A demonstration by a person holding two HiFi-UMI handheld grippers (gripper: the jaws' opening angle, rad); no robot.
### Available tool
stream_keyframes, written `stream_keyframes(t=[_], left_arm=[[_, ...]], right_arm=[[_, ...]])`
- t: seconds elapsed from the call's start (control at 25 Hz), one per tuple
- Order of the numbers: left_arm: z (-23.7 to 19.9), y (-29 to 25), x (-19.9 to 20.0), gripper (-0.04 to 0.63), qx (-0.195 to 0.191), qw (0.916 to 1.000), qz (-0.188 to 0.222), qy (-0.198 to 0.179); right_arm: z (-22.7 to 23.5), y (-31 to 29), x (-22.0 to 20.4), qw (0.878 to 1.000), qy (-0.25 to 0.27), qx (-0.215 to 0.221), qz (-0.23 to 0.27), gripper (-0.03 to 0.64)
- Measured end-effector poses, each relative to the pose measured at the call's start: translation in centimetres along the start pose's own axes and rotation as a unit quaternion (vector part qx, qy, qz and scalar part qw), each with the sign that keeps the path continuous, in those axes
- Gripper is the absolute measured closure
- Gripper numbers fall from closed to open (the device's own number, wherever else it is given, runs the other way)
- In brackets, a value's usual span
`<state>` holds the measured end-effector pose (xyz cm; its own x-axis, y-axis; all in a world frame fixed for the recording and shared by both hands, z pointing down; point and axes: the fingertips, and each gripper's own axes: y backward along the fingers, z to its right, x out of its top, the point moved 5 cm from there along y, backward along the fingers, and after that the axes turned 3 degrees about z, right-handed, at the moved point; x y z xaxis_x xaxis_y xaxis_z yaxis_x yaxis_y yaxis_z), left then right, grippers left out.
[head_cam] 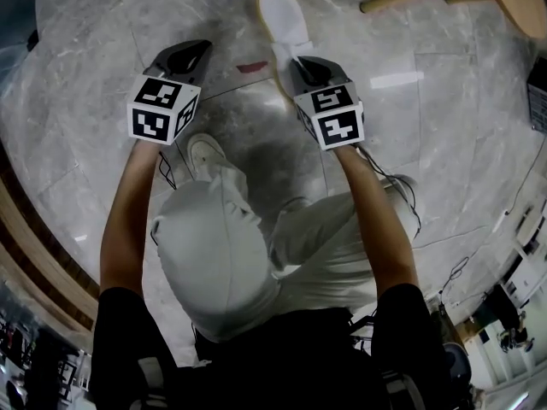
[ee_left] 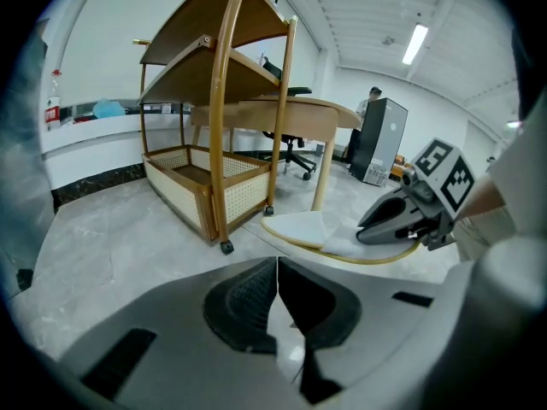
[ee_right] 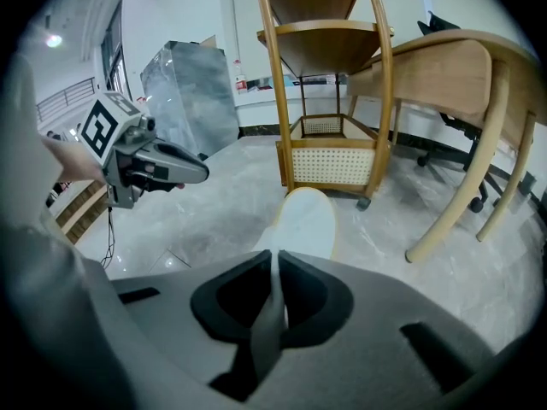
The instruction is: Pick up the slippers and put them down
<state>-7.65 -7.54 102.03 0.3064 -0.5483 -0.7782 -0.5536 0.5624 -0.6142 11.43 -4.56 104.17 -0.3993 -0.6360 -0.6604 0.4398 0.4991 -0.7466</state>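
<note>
Slipper [head_cam: 282, 15] sits at top centre of the head view, its near edge pinched in the closed jaws of the right hand-held gripper [head_cam: 301, 65], toe angled toward the floor [head_cam: 444, 126], likely for setting down. At upper left, the left hand-held gripper [head_cam: 195, 51] is closed, empty.

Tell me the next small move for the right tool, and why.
Probably lower the right tool slightly. Its jaws are shut on the white slipper by its upper, and the sole looks level, close over the floor, though contact is unclear. Opening comes after.
</note>
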Motion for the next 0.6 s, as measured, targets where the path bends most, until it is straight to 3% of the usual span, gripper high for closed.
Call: stream_keyframes(t=[0.6], left_arm=[[0.9, -4.1, -5.2, 0.589, -0.032, 0.9981, -0.049, -0.016]], right_arm=[[0.8, -5.2, -5.6, 0.998, -0.037, -0.003, -0.045, 0.592]])
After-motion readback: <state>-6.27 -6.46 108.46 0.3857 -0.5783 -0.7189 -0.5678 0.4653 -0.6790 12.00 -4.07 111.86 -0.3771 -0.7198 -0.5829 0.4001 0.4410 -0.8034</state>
